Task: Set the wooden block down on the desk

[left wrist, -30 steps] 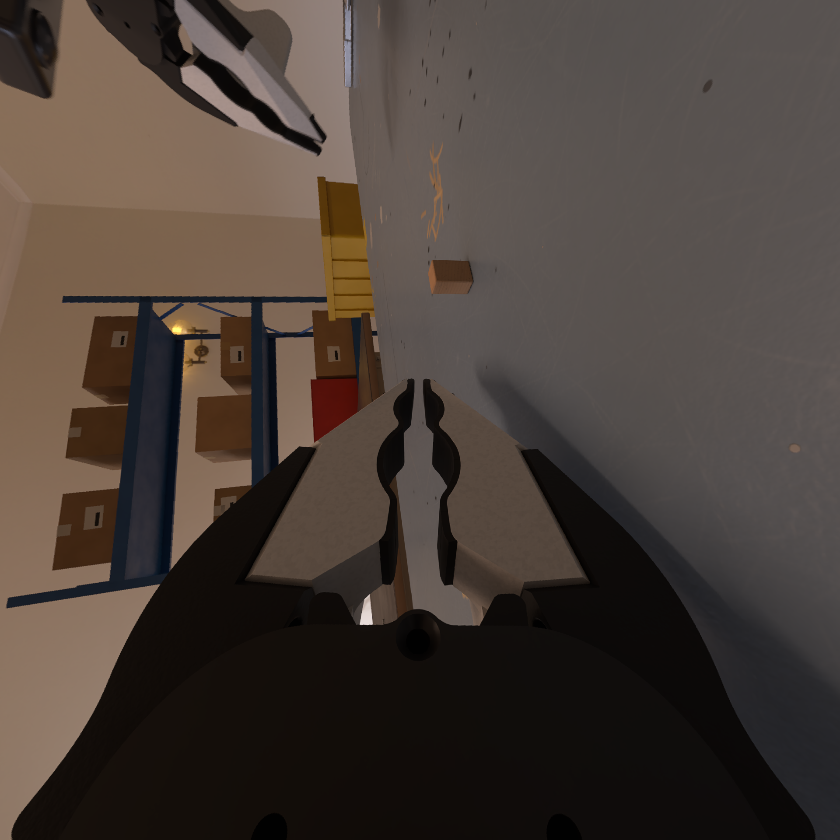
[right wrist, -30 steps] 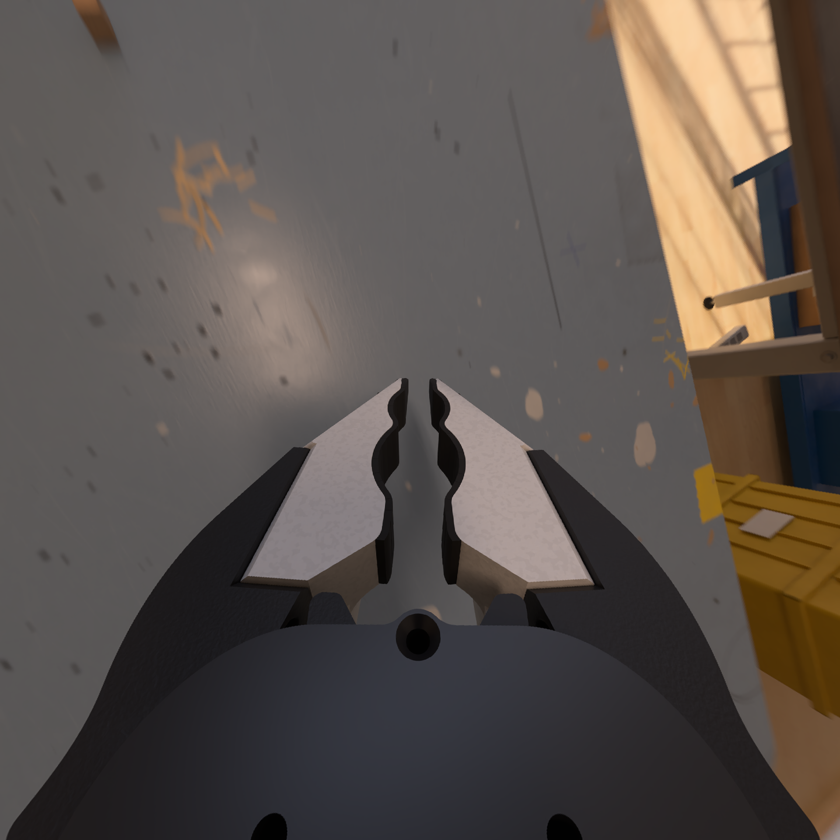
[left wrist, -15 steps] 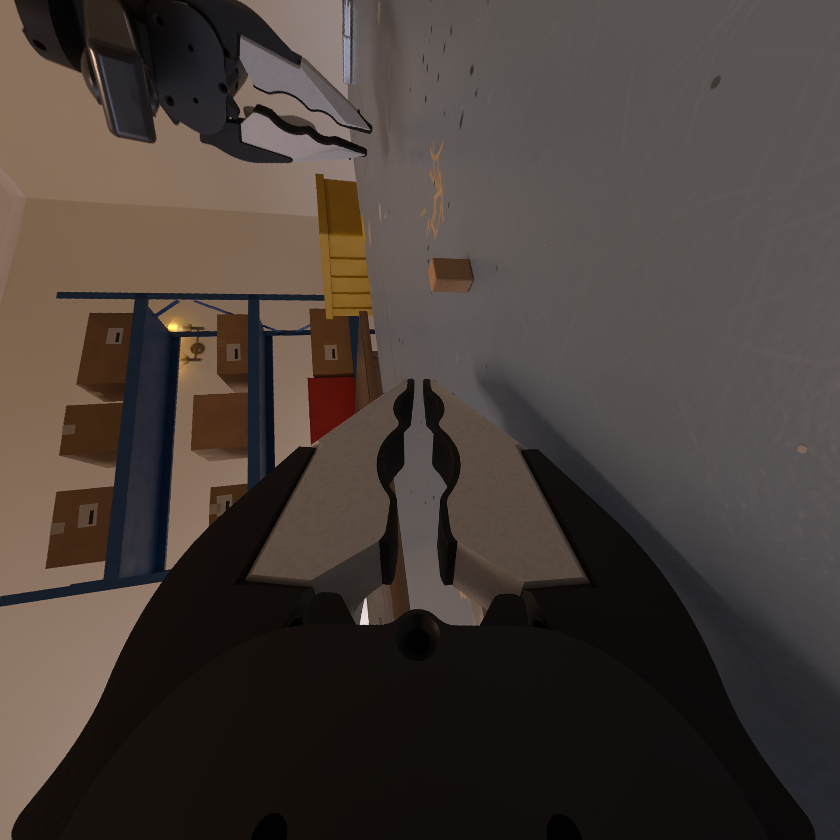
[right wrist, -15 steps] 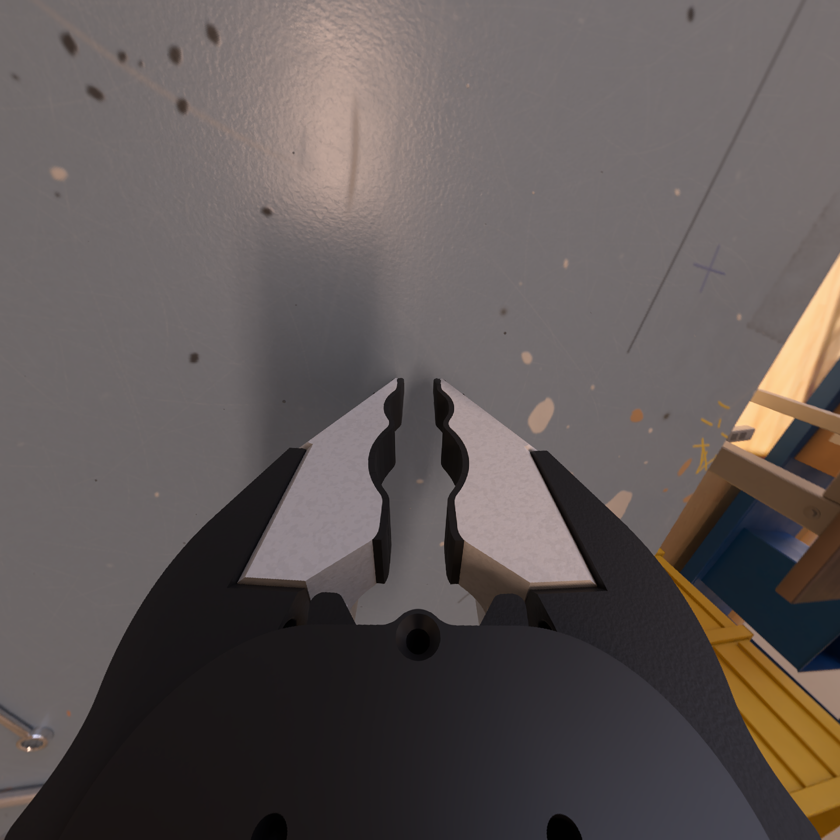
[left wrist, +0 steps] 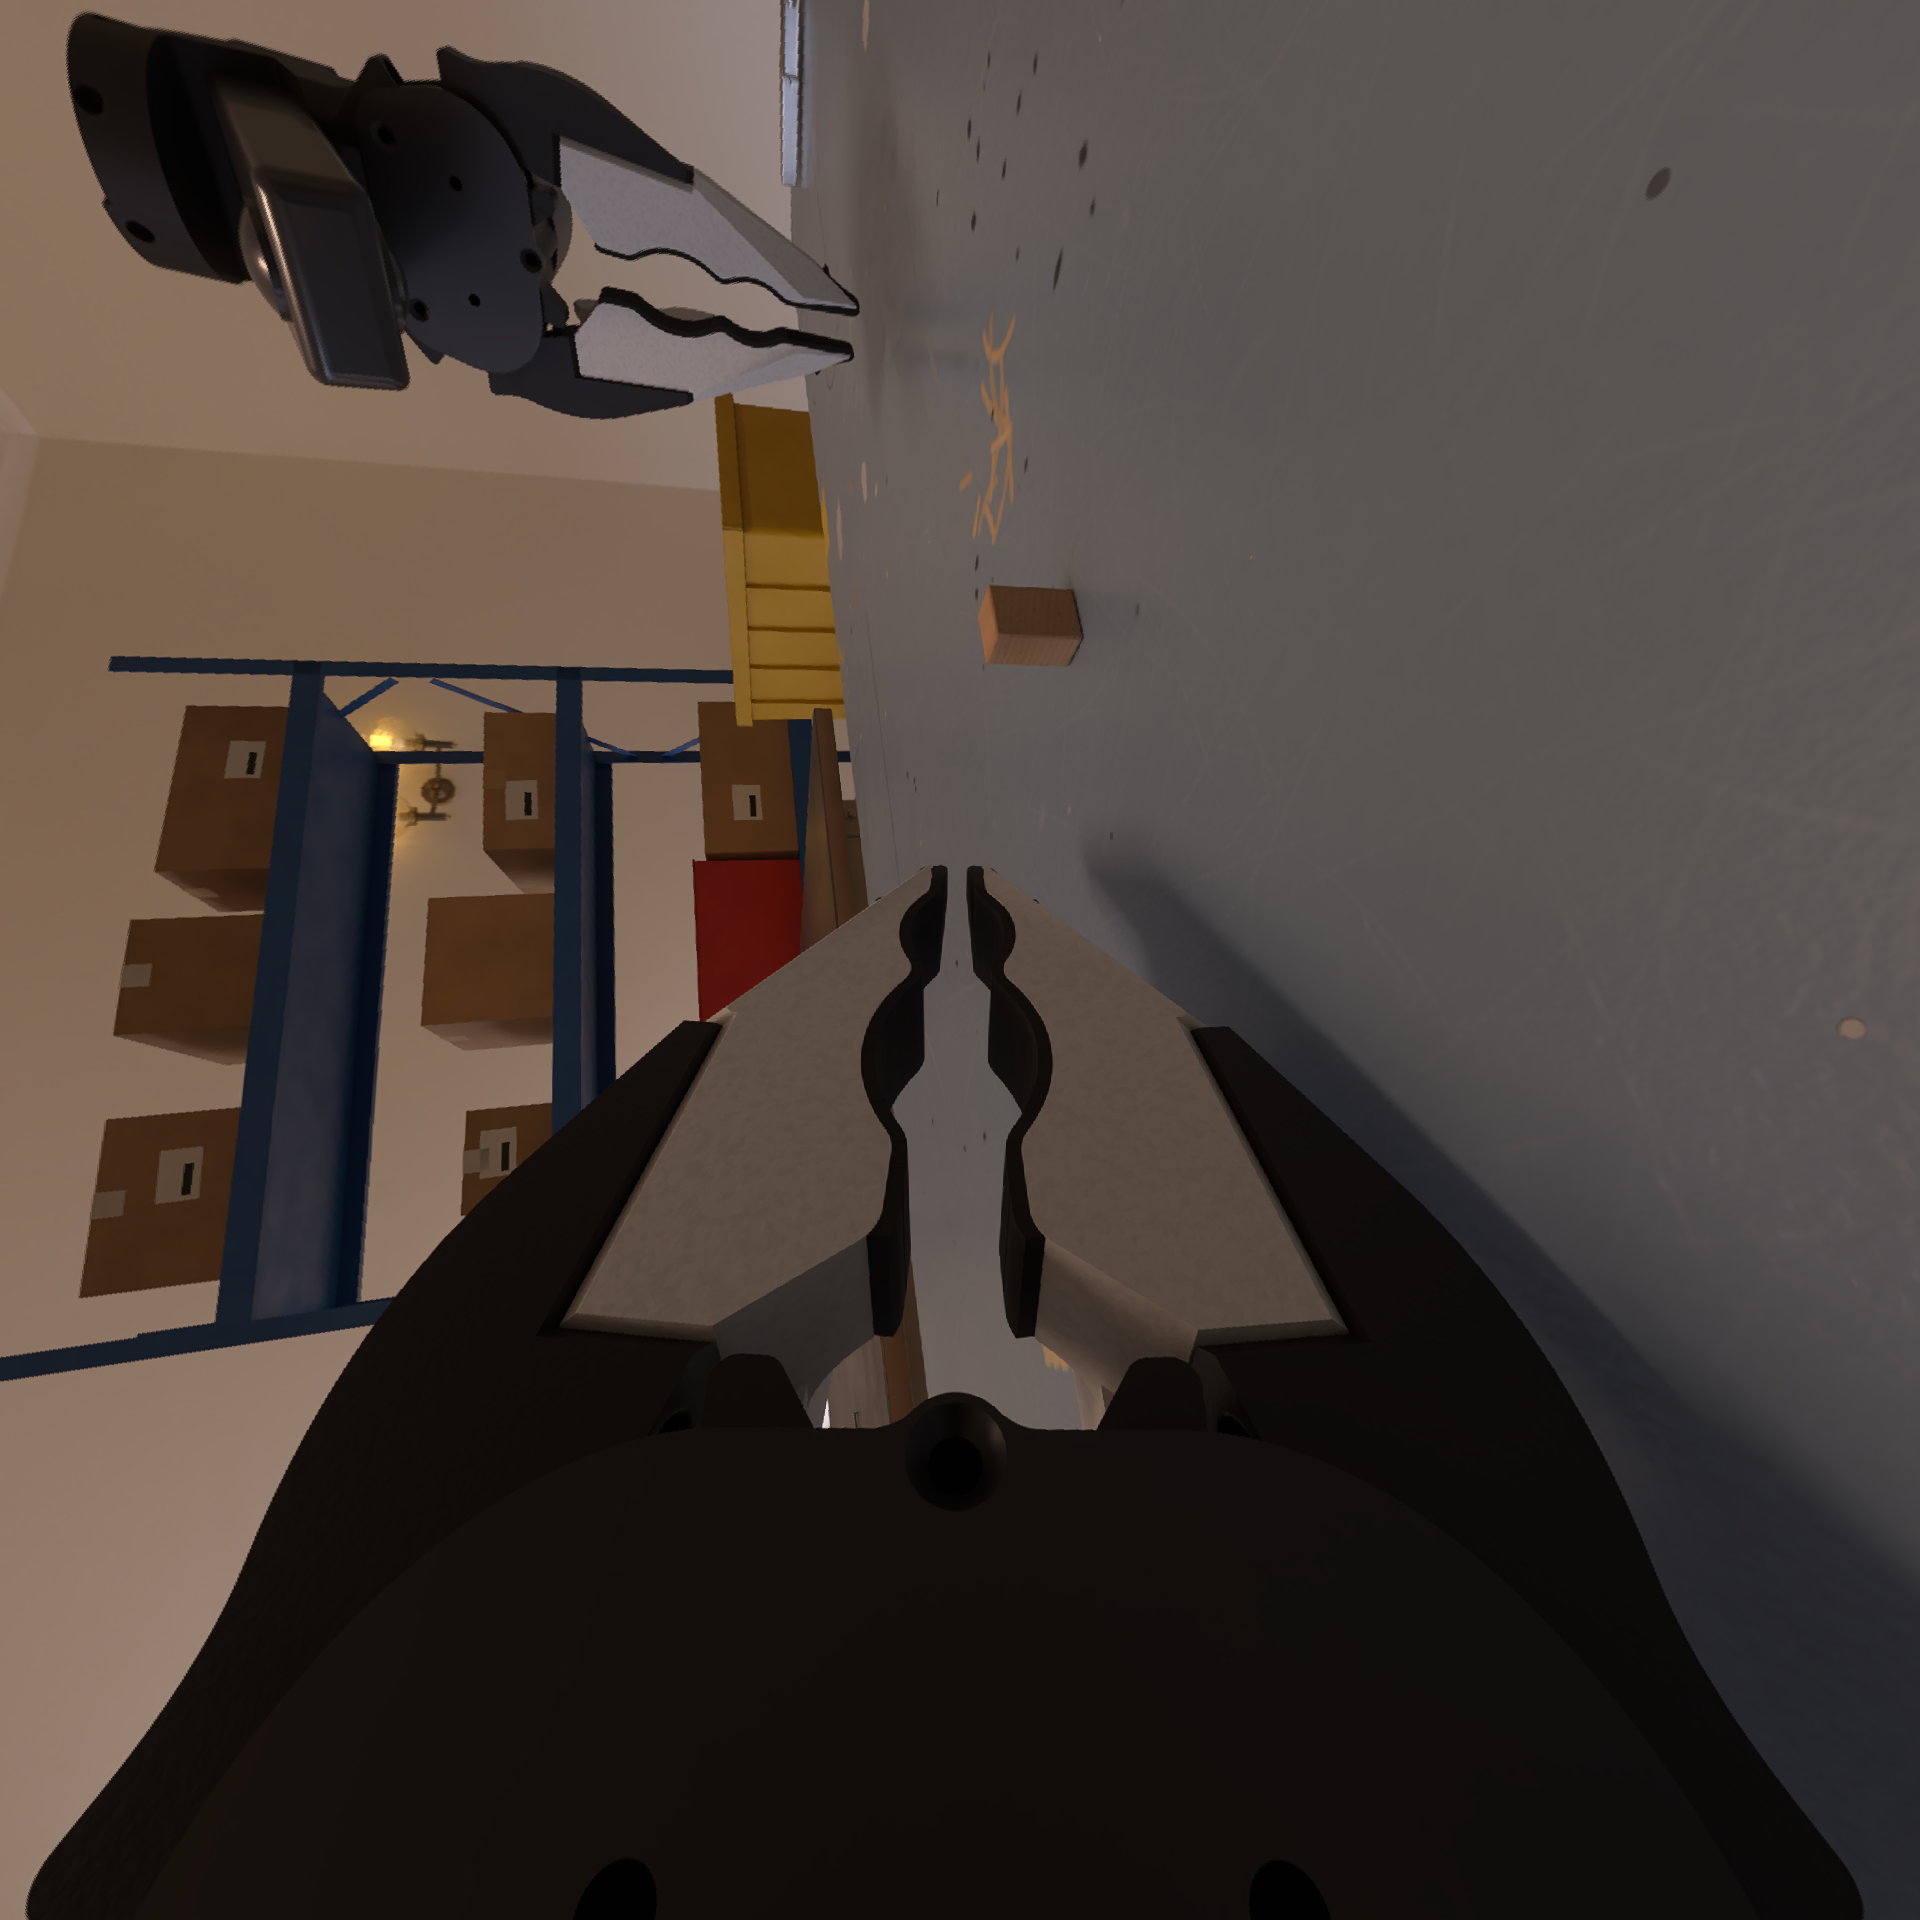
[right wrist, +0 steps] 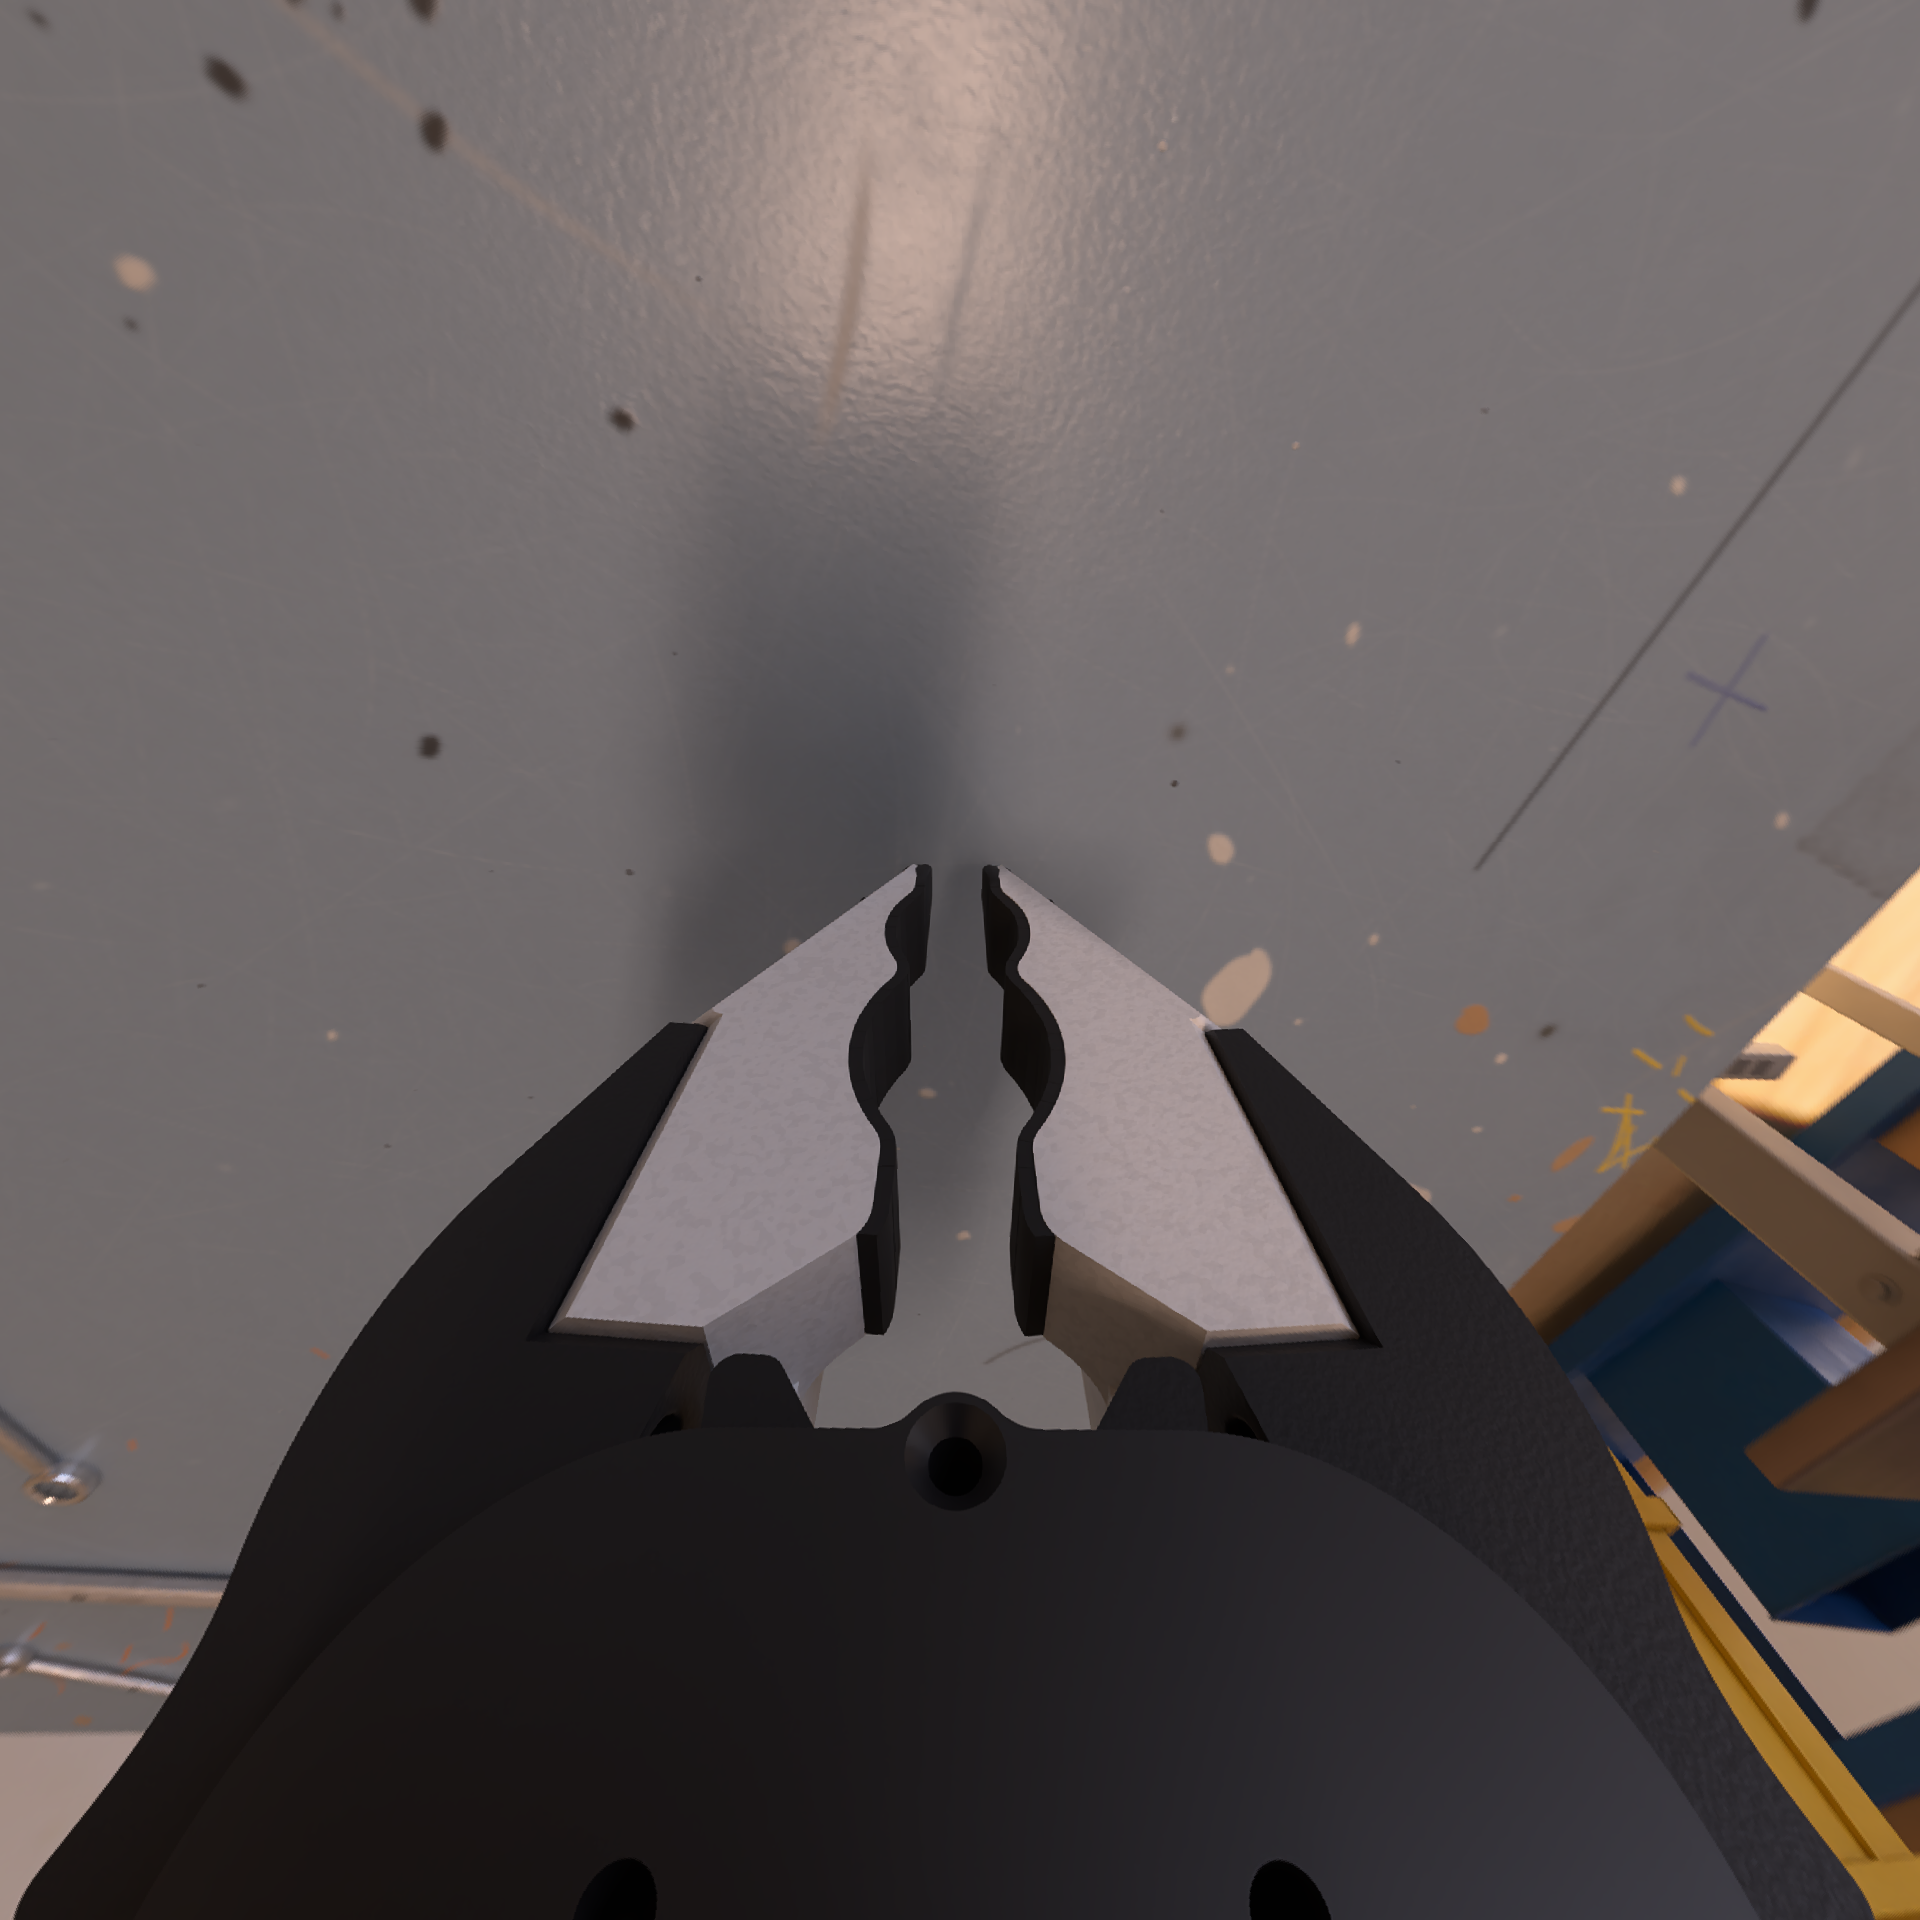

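The wooden block (left wrist: 1029, 623) lies on the grey desk (left wrist: 1455, 727), free of both grippers. The left wrist view is rolled, so the desk stands along its right side. My left gripper (left wrist: 956, 878) is empty, its jaws nearly together, low over the desk and short of the block. My right gripper (right wrist: 956, 873) is empty with only a narrow gap between its tips, pointing at the bare desk (right wrist: 520, 520) just above its own shadow. It also shows in the left wrist view (left wrist: 852, 327), tips near the desk edge, beyond the block.
A yellow crate (left wrist: 784, 582) stands past the desk edge, also in the right wrist view (right wrist: 1766, 1714). A blue rack with cardboard boxes (left wrist: 301, 935) and a red box (left wrist: 743, 935) stand behind. A wooden frame (right wrist: 1766, 1195) is at the right; screws (right wrist: 57, 1481) lie at the left.
My right gripper has turned and come down close to the desk, entering further into the left wrist view. The left gripper and the block have not moved.
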Tool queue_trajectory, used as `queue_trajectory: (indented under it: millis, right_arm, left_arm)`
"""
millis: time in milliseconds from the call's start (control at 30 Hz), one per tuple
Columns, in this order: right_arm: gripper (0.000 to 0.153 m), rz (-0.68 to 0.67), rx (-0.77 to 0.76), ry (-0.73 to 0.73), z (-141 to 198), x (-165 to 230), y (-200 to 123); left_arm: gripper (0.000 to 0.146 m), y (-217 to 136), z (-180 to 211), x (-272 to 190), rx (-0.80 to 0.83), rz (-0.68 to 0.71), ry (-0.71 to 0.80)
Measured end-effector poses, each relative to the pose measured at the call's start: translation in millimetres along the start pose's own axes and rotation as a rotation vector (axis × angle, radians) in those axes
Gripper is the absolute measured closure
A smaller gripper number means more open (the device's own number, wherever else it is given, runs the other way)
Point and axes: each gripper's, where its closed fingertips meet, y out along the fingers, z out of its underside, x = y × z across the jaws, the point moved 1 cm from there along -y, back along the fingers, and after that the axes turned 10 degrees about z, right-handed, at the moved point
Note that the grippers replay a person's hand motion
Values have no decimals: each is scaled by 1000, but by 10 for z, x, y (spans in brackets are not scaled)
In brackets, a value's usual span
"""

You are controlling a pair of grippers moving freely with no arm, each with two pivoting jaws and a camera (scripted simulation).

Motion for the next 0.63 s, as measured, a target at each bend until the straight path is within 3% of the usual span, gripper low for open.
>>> queue_trajectory:
  millis: [633]
  right_arm:
    - [142, -67, 83, -7, 71, -58, 51]
  left_arm:
    - [142, 3, 3, 2, 0, 0, -4]
